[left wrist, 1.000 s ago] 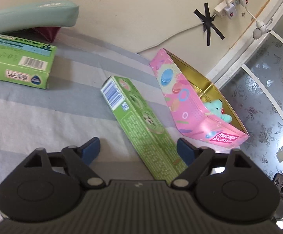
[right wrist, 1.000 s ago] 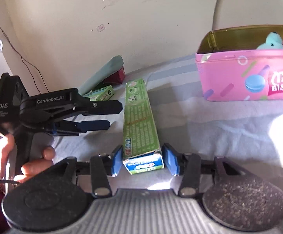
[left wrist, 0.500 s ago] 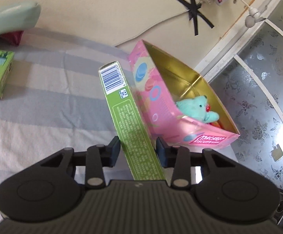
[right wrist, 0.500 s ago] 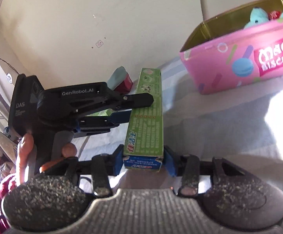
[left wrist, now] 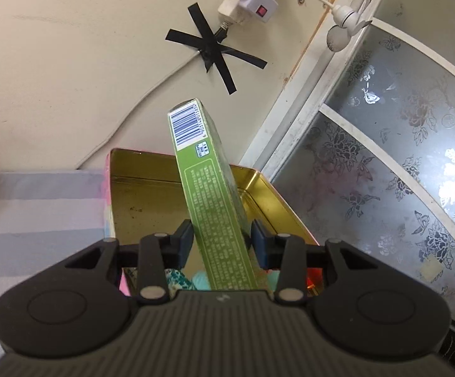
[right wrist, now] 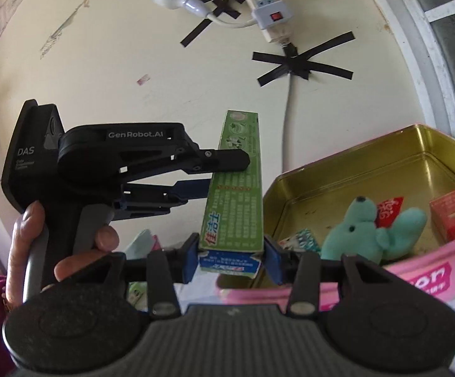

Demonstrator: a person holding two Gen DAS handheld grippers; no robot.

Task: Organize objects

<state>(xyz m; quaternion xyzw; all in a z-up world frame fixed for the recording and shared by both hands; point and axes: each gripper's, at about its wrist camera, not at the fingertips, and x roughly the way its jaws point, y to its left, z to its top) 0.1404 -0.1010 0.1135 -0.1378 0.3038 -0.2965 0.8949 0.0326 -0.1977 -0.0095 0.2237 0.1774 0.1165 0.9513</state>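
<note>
Between the blue pads of the right gripper, closest to its camera, sits the near end of the green toothpaste box, clamped flat on both sides. Partway along the same box the left gripper is clamped across it too, its jaws pressing the long faces, so the box hangs in the air between two holds, tilted with its barcode end upward. Such a double hold is the first hazard, I judge: if the two hands drift apart or twist against each other, the thin carton could buckle or slide out of one set of pads. Just beyond and below, the open pink tin already holds a teal plush bear, a red box and a small patterned packet. The carton looks long against the tin's gold floor, so lowered at a slant it may catch on the rim or rest on the bear and stay propped. Released unevenly, it could tip over the wall onto the striped cloth. Farthest off, the taped cable and power strip on the wall are well apart.
</note>
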